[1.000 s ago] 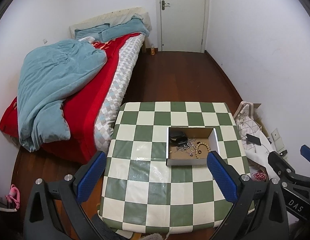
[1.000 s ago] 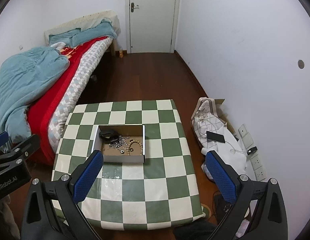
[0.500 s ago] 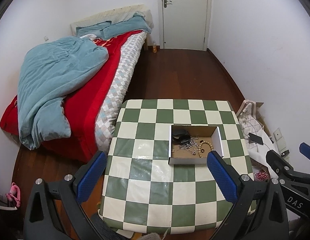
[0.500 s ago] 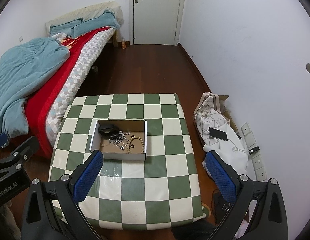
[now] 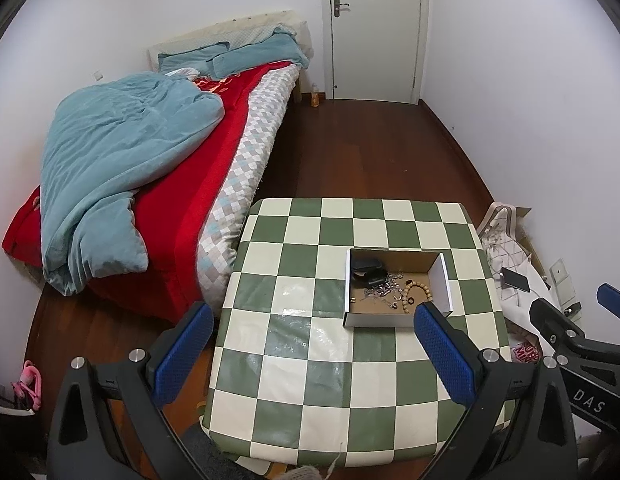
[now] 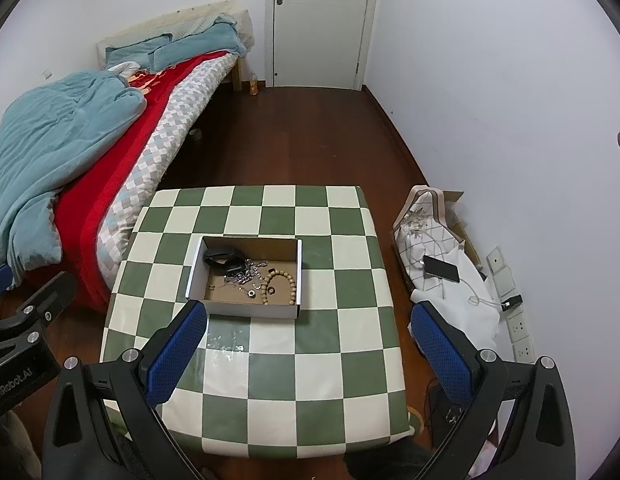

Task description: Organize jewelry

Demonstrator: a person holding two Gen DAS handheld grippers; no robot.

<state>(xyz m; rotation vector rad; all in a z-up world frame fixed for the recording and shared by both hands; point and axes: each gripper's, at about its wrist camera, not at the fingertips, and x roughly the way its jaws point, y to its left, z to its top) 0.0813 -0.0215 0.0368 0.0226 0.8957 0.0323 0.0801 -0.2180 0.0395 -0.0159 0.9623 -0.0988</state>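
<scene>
A shallow cardboard box [image 5: 441, 281] [image 6: 246, 309] lies on the green-and-white checked table [image 5: 322, 364] [image 6: 306, 372]. Inside it are a wooden bead bracelet [image 5: 417, 290] [image 6: 291, 280], a tangle of silver chains [image 5: 384, 289] [image 6: 246, 274], a small ring [image 6: 271, 290] and a black item [image 5: 368, 270] [image 6: 224, 258] at the far left corner. My left gripper [image 5: 310, 344] hangs open high above the table's near side, nothing between its blue pads. My right gripper [image 6: 310, 340] is open too, high over the table, the box just beyond its left finger.
A bed [image 5: 158, 184] with a red sheet and teal duvet stands left of the table. A white bag, a phone [image 6: 442, 269] and cables lie on the floor by the right wall with sockets. A shut white door [image 5: 374, 28] is at the far end. Dark wooden floor between.
Both grippers have risen and pulled back a little, so the table and box sit lower and farther in view. Both stay open. Nothing in the box has moved.
</scene>
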